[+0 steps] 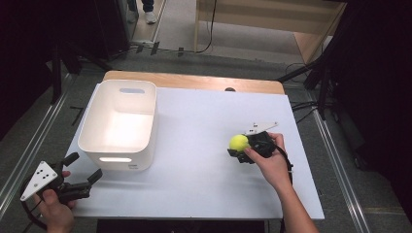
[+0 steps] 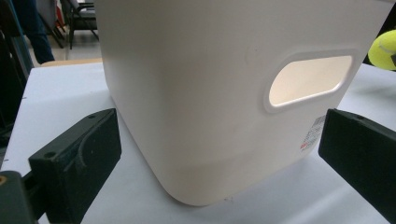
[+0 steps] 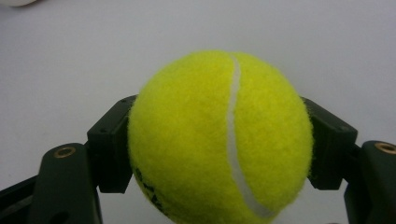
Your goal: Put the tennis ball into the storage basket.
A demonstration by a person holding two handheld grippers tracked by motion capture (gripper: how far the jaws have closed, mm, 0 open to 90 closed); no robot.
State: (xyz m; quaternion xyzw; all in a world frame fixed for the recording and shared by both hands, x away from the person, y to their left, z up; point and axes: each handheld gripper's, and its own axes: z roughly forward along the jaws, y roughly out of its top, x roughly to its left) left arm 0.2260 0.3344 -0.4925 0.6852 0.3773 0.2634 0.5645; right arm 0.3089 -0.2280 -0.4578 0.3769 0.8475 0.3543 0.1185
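The right gripper (image 1: 246, 147) is closed on a fuzzy yellow-green tennis ball (image 1: 239, 142), one black jaw pressed against each side of it. In the high view the ball sits at the front of this gripper, over the right half of the white tabletop (image 1: 204, 126), with the person's right hand (image 1: 272, 162) wrapped around the gripper's body and a grey three-cornered plate on top. Whether the ball rests on the tabletop or is held just above it I cannot tell.

The right gripper view brings the tennis ball (image 3: 219, 137) close: its curved white seam runs down the face, dark printed lettering shows at the lower left, and the jaws hug its left and right flanks against the plain white surface behind.

The left gripper (image 1: 83, 174) is wide open and holds nothing. It hovers at the near left corner of the tabletop, gripped by the person's left hand (image 1: 56, 206), just in front of a white plastic storage bin with rounded corners (image 1: 119, 124).

The left gripper view looks between its spread jaws at the bin's (image 2: 210, 93) near wall, showing an oval handle cut-out and a small barcode label low on the right. The tennis ball (image 2: 384, 49) peeks in at the far right edge, beyond the bin.
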